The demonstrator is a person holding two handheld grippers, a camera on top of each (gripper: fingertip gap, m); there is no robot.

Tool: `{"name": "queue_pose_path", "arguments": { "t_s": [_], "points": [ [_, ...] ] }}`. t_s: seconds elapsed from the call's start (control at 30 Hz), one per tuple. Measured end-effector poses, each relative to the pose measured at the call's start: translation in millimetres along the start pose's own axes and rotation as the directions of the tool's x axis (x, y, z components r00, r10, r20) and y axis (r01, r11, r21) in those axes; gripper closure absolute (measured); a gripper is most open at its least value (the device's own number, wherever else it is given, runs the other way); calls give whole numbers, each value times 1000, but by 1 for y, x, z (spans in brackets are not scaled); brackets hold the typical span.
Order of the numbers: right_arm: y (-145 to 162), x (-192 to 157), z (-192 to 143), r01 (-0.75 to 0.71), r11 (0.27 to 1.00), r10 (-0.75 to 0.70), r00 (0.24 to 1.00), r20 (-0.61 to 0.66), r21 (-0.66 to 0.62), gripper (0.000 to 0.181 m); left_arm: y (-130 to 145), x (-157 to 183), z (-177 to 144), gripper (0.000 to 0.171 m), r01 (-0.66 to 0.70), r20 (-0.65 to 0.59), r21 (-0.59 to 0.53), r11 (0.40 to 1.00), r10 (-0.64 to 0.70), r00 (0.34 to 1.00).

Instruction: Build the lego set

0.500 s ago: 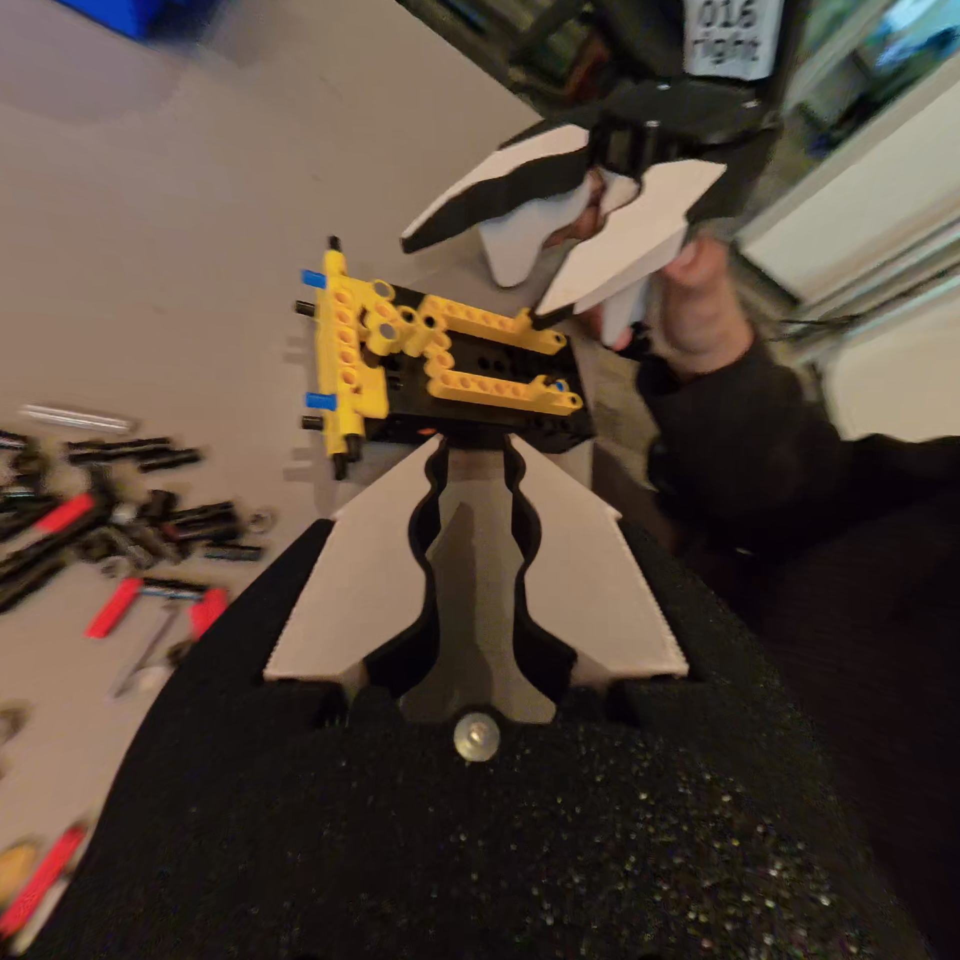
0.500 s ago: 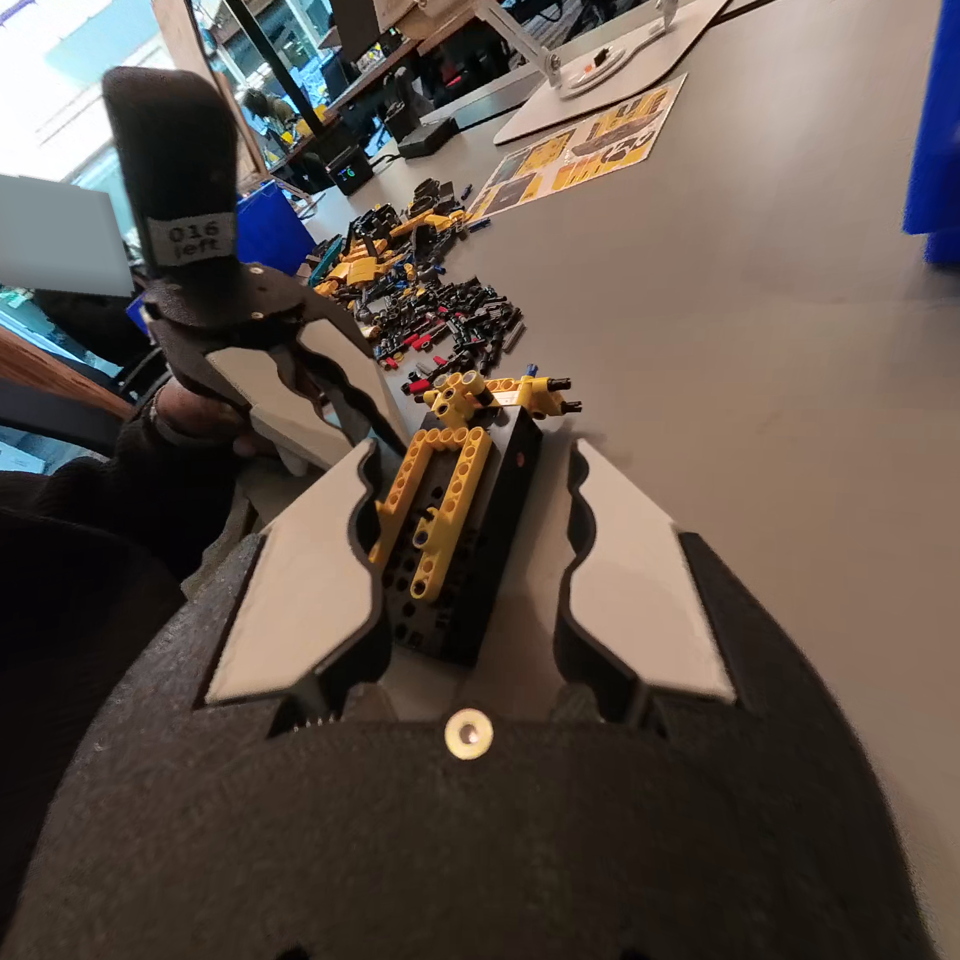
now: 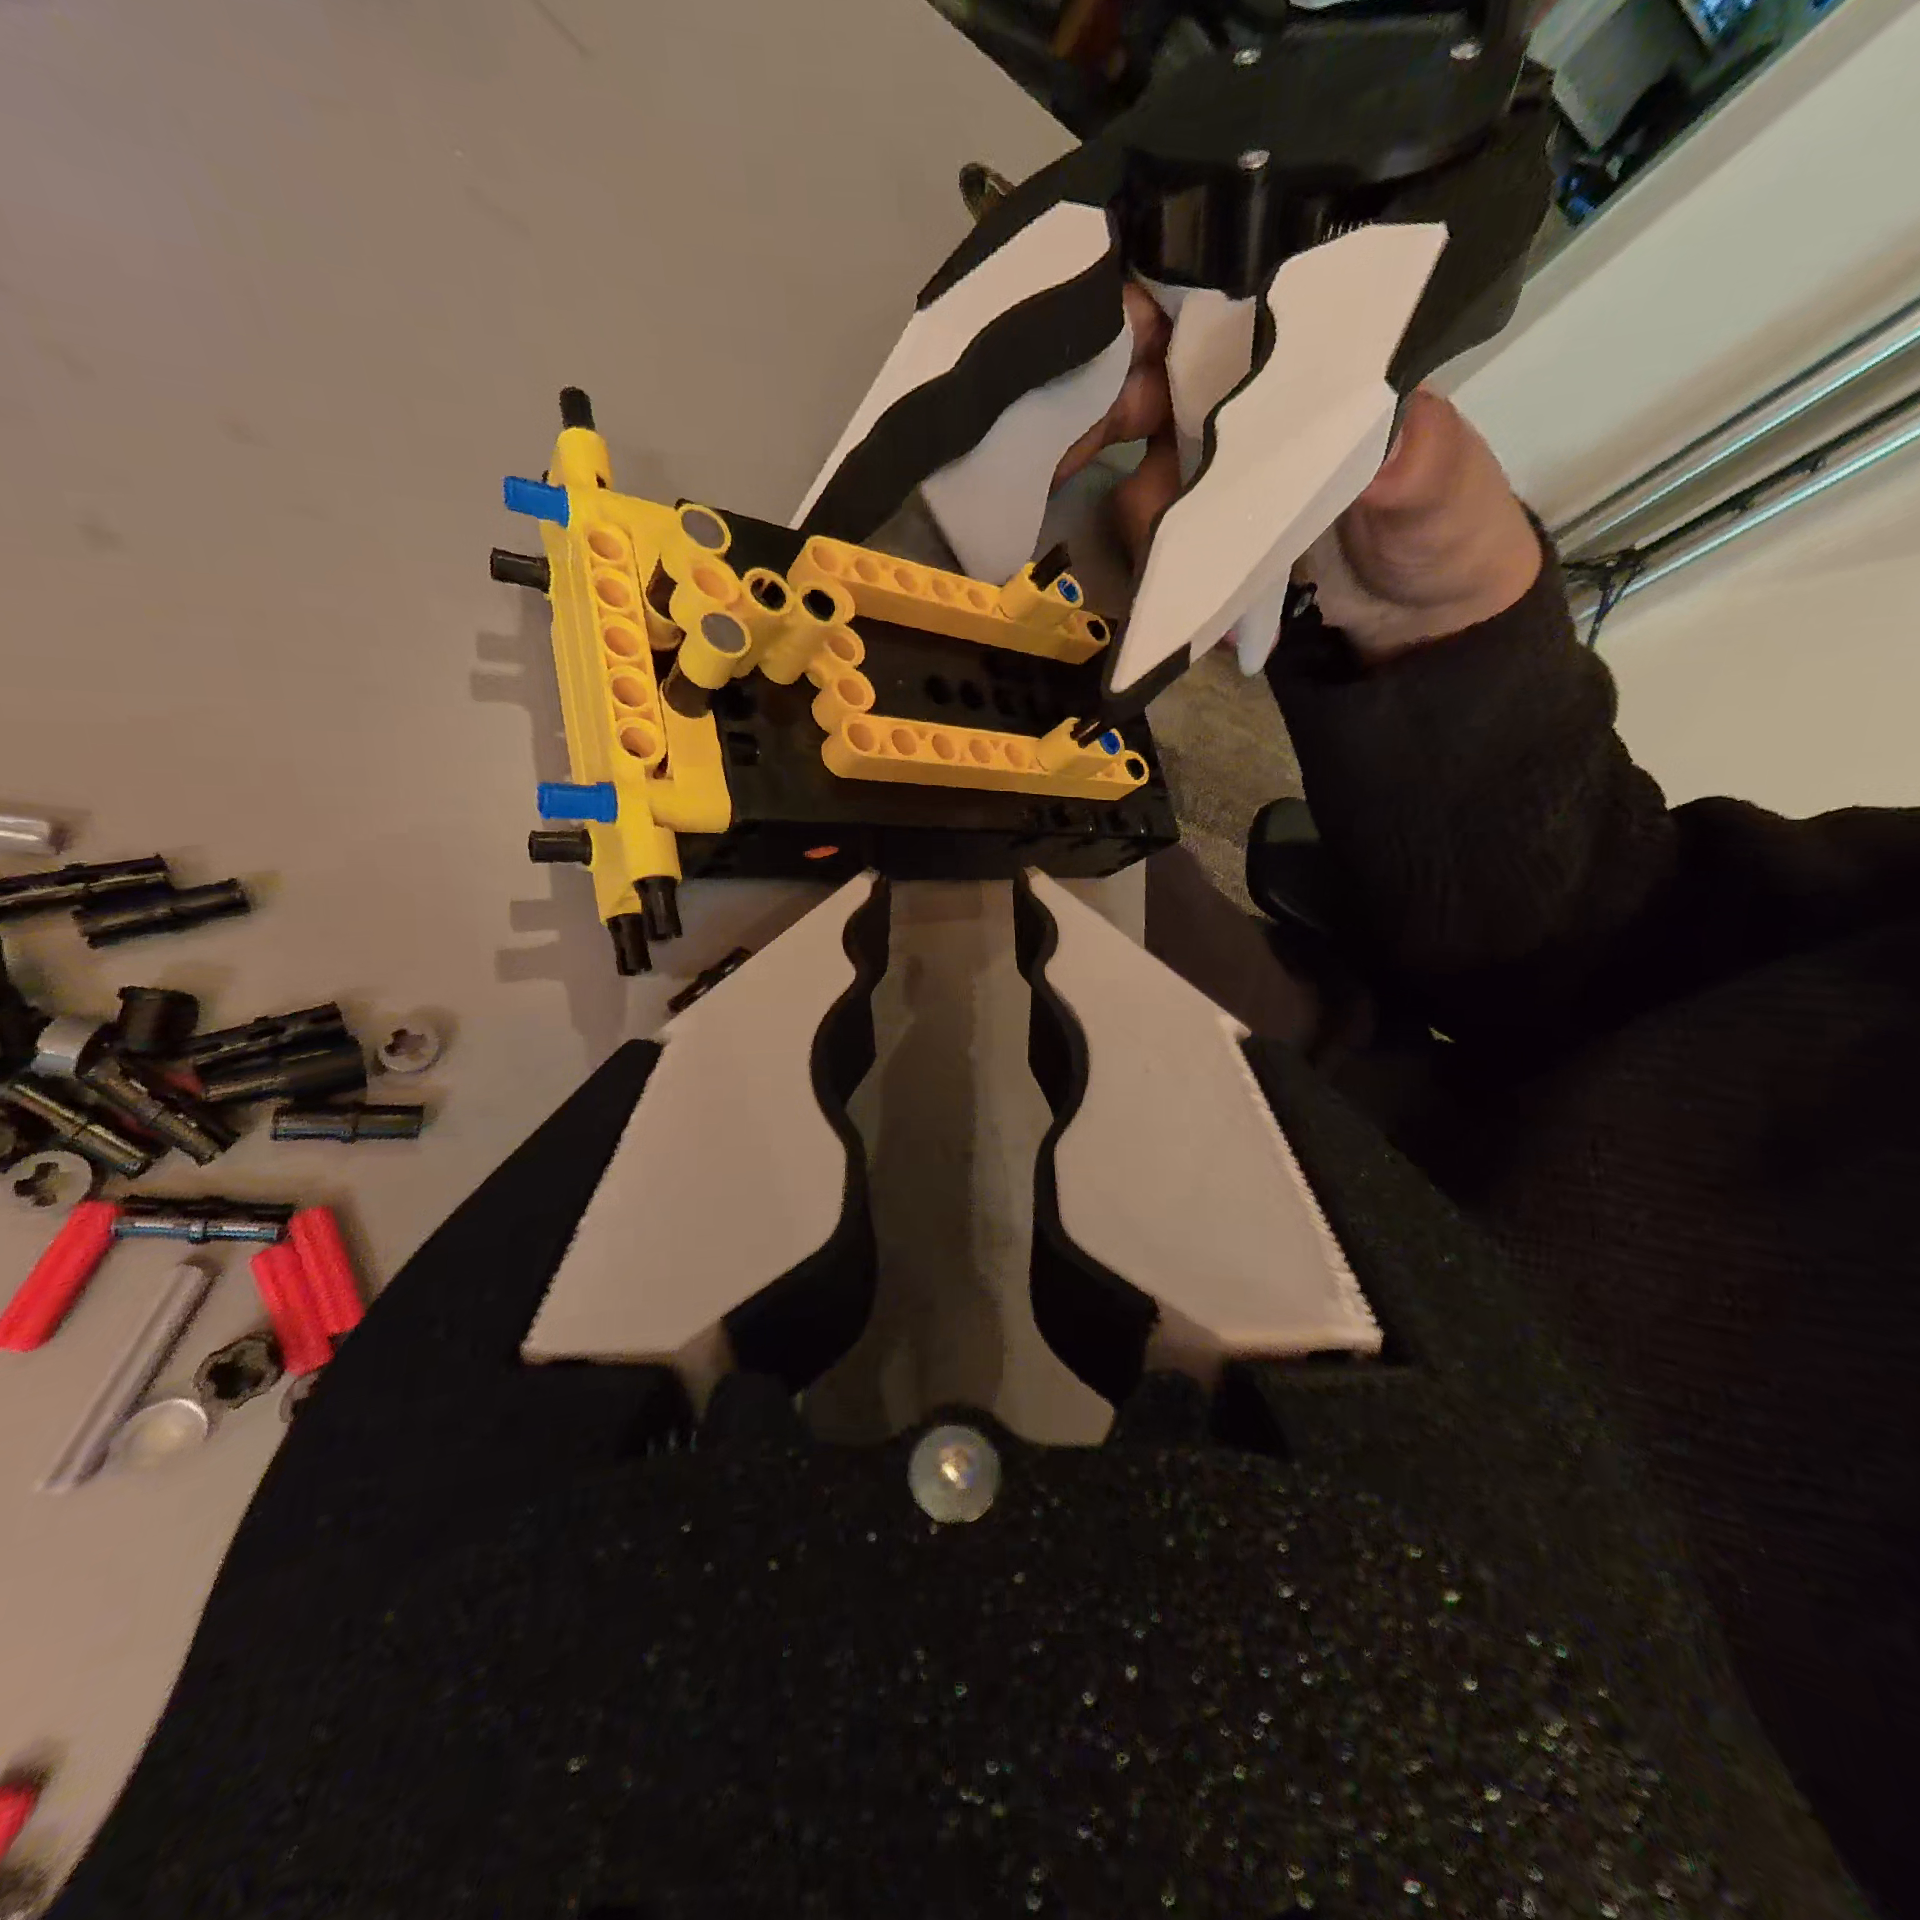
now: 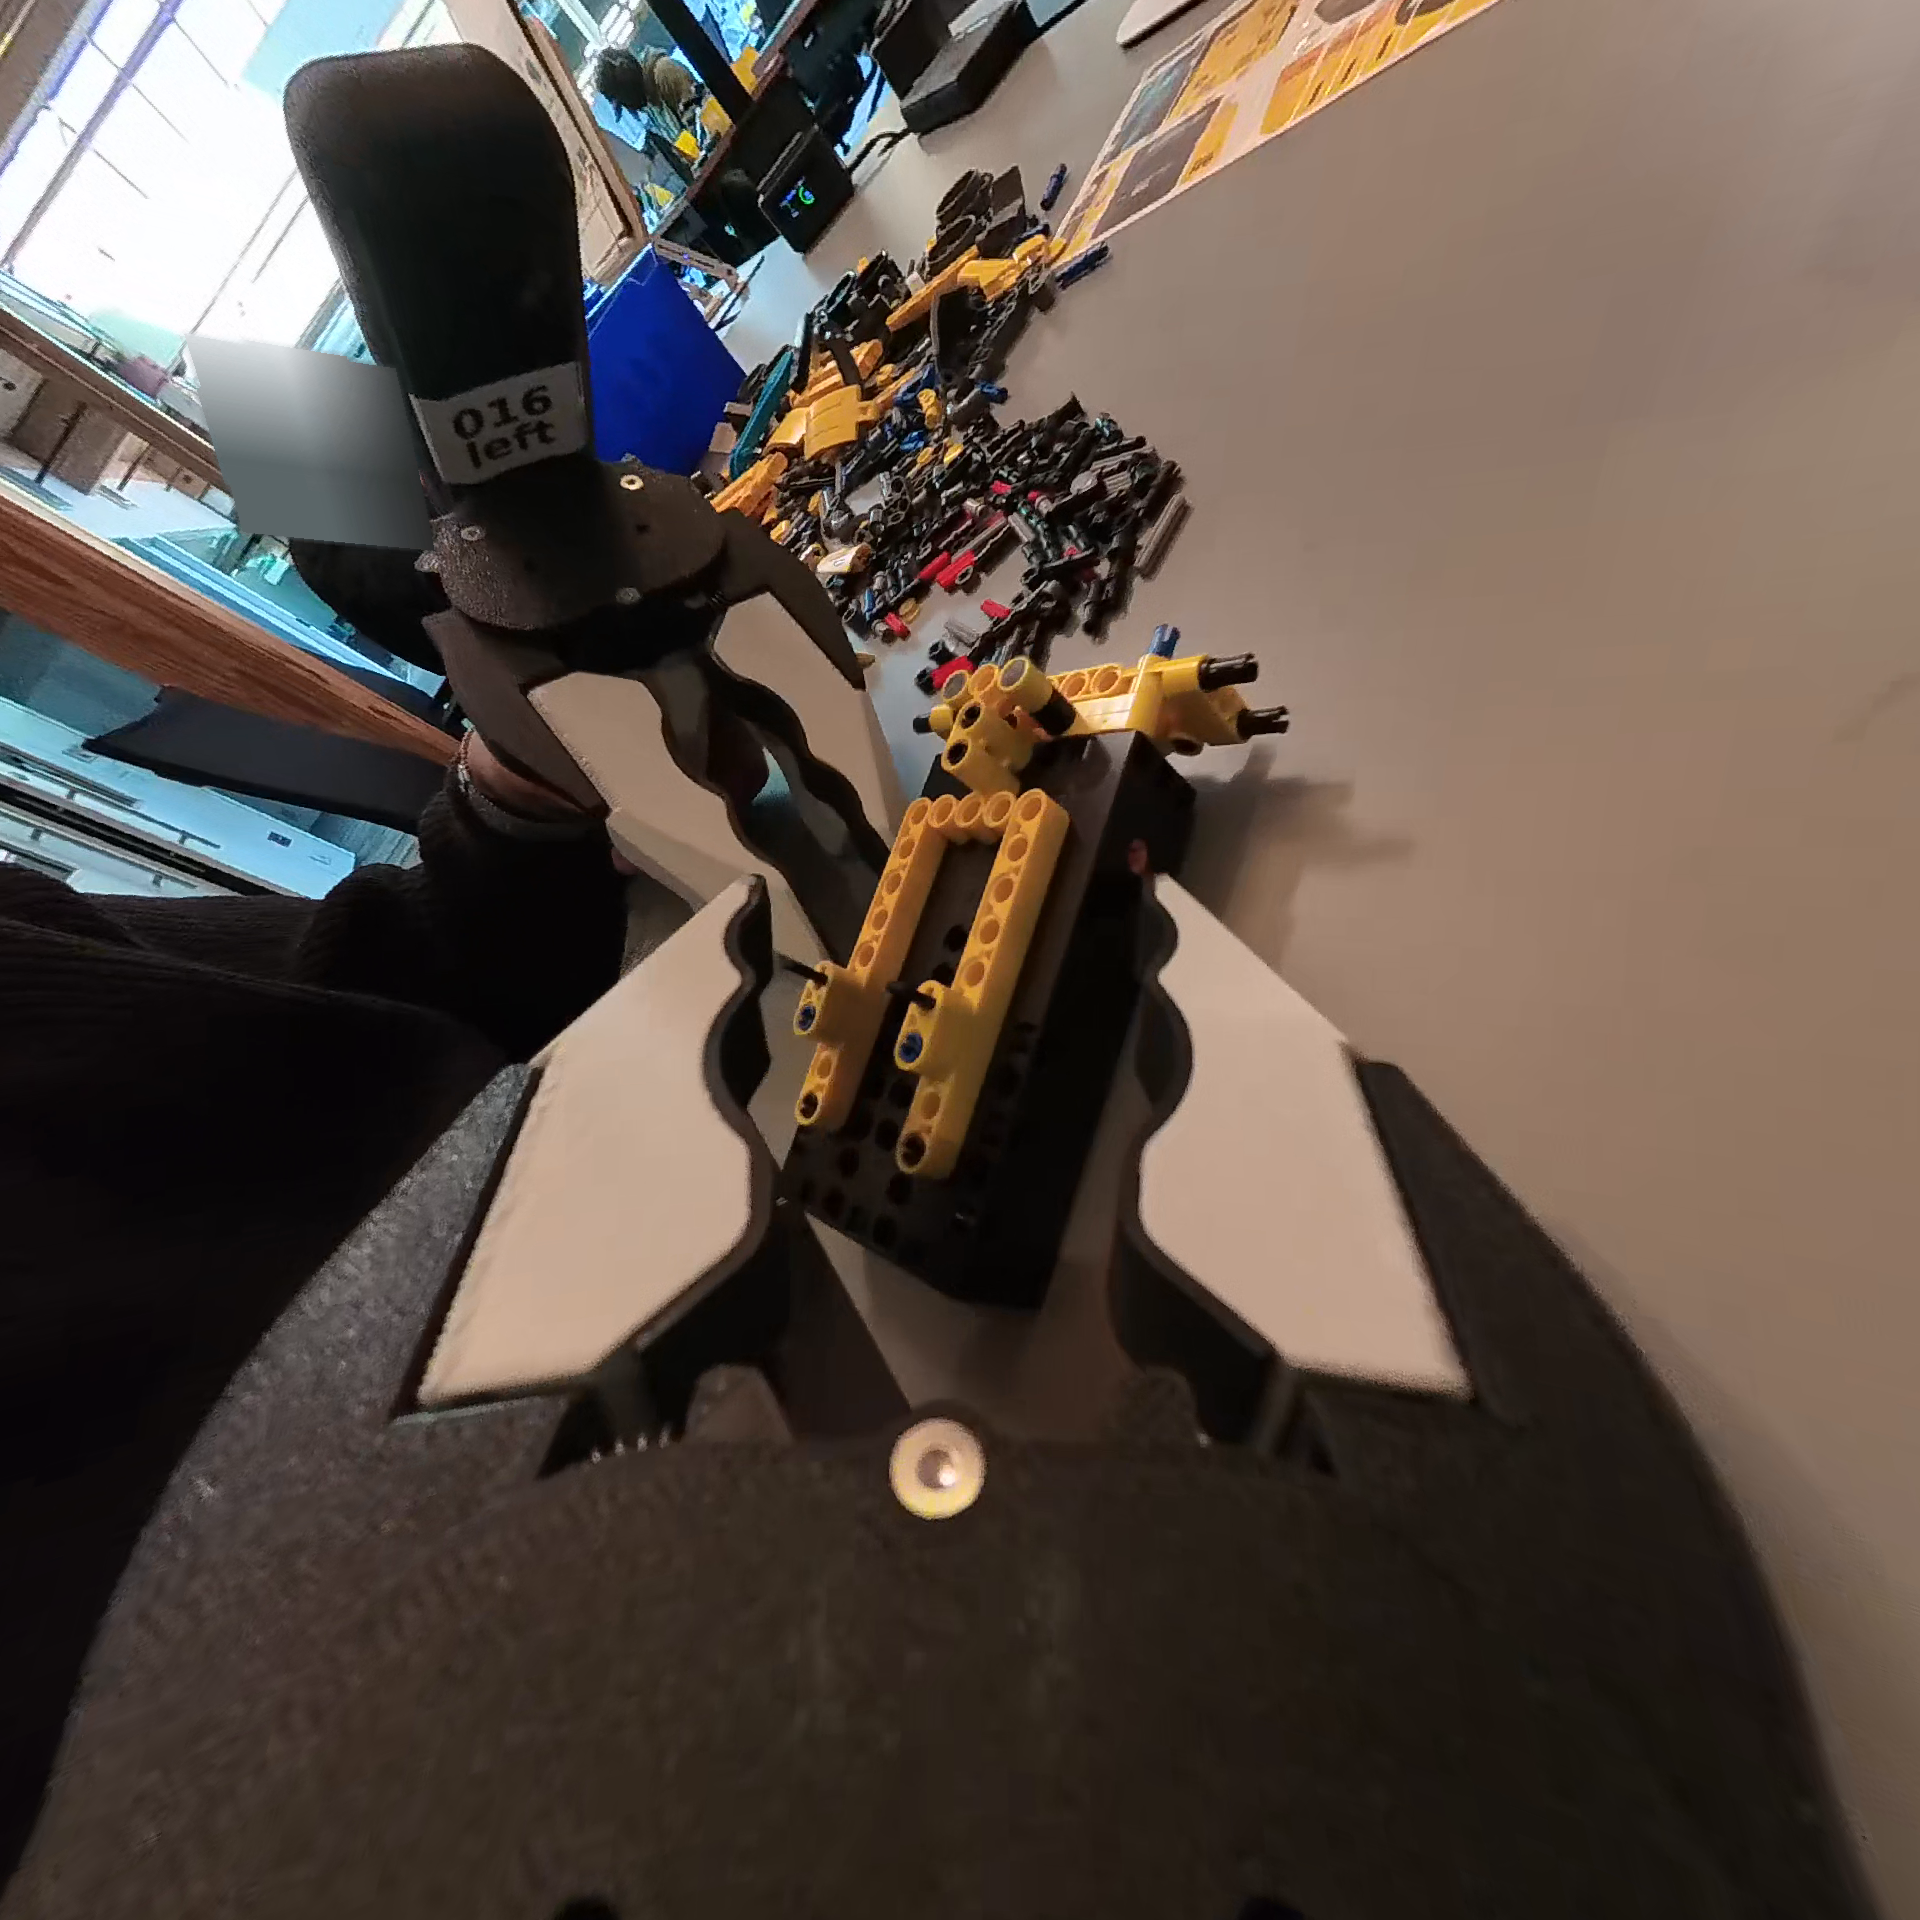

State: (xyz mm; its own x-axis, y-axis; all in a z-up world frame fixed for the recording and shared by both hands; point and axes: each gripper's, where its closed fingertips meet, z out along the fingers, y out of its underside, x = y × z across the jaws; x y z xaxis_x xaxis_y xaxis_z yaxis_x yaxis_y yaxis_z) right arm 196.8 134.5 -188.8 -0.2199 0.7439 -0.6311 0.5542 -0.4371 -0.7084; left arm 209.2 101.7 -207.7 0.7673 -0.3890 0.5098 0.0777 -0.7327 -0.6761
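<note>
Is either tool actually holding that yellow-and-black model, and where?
Nothing is gripped. The right tool stands open astride the model's end; the left tool's tips sit at its black side.

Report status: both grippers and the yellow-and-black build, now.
Left gripper open, tips at the black block's near side. Right gripper open, straddling the block. Yellow beams on top. Loose parts pile beyond, apart.

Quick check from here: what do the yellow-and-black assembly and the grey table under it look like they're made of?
The yellow-and-black assembly looks like moulded hard plastic: smooth, slightly glossy beams with uniform round holes, on a matte black block. The grey table appears to be a smooth matte laminate or painted board; it shows soft shadows and no grain, so the core material is unclear.
</note>
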Motion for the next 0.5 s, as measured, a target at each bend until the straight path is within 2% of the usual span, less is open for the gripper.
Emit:
{"name": "queue_pose_path", "arguments": {
  "t_s": [0.2, 0.5],
  "points": [
    [1, 0, -3, -161, 987, 160, 987, 27, 10, 112, 5, 3, 3, 148, 27, -28, -25, 999, -28, 999],
    [7, -6, -10, -222, 975, 224, 971, 88, -25, 112, 8, 4, 3, 146, 36, -45, -53, 998, -39, 998]
  ]
}}
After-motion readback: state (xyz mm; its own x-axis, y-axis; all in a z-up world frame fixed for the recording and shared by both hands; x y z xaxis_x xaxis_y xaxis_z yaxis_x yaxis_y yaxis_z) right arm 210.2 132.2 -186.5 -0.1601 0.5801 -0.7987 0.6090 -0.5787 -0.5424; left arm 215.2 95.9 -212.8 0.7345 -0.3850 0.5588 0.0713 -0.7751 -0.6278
